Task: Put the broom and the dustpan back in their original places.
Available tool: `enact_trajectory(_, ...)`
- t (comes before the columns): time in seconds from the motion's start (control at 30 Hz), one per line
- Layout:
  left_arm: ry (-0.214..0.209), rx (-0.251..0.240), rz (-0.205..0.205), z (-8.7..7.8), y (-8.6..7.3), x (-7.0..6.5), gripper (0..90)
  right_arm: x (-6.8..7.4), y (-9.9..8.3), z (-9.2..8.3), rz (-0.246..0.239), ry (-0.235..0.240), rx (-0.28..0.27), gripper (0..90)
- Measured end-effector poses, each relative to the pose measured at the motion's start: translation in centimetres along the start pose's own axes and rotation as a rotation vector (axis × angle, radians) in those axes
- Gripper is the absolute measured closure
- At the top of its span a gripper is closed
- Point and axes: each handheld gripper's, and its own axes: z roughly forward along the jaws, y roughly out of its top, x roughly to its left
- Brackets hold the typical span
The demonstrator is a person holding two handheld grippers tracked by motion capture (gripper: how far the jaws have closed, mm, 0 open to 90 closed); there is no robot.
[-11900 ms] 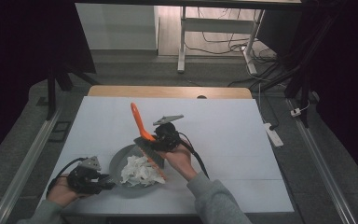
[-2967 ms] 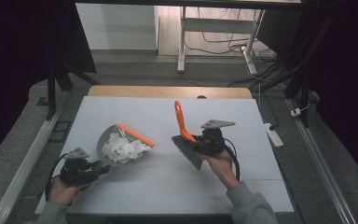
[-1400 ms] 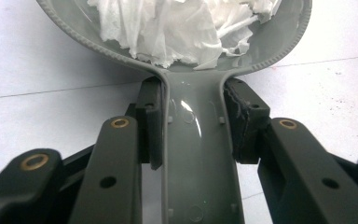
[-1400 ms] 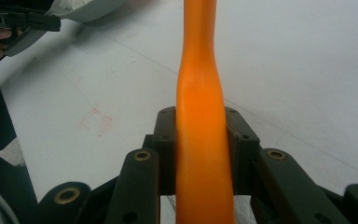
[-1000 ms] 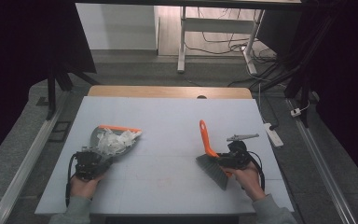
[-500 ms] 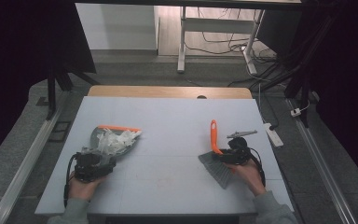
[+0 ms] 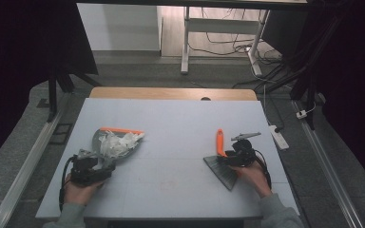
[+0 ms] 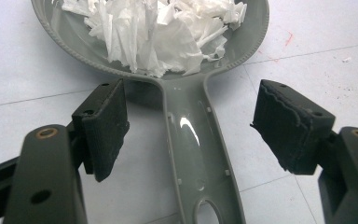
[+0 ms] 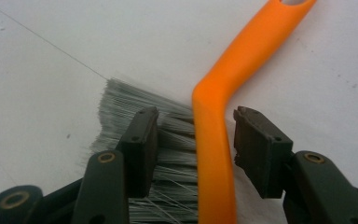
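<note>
A grey dustpan (image 7: pixel 105 142) with an orange front lip lies on the left of the white table (image 7: pixel 180 118), heaped with crumpled white paper (image 7: pixel 116 141). Its handle (image 8: pixel 200 154) runs between the jaws of my left gripper (image 8: pixel 191 107), which stand wide open on either side without touching it. On the right, a brush with an orange handle (image 7: pixel 220 141) and grey bristles (image 7: pixel 224 171) lies on the table. My right gripper (image 9: pixel 196 116) straddles the orange handle (image 9: pixel 214 154) over the bristles (image 9: pixel 121 116), slightly open, with a gap on the left side.
A white power strip (image 7: pixel 279 135) lies on the floor beyond the table's right edge. A wooden strip (image 7: pixel 171 93) runs along the far edge. Table legs and cables stand farther back.
The right hand carried the brush a little right and tipped it down onto the table. The left hand and the dustpan have hardly moved.
</note>
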Motion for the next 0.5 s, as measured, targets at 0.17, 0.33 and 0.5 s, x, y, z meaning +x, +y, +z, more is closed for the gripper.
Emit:
enact_trajectory(0.17,-0.009,-0.018,0.045,-0.4,0.1,-0.1,26.5,0.2,0.0,-0.4,-0.019,-0.01,-0.038,48.2)
enact_trajectory(0.33,-0.044,-0.042,0.119,-0.9,0.0,-0.3,27.8,1.0,-0.1,-1.2,-0.058,0.003,-0.103,48.0)
enact_trajectory(0.5,-0.09,-0.053,0.18,-1.1,0.1,-0.4,30.3,1.9,-0.6,-2.0,-0.095,0.023,-0.155,48.0)
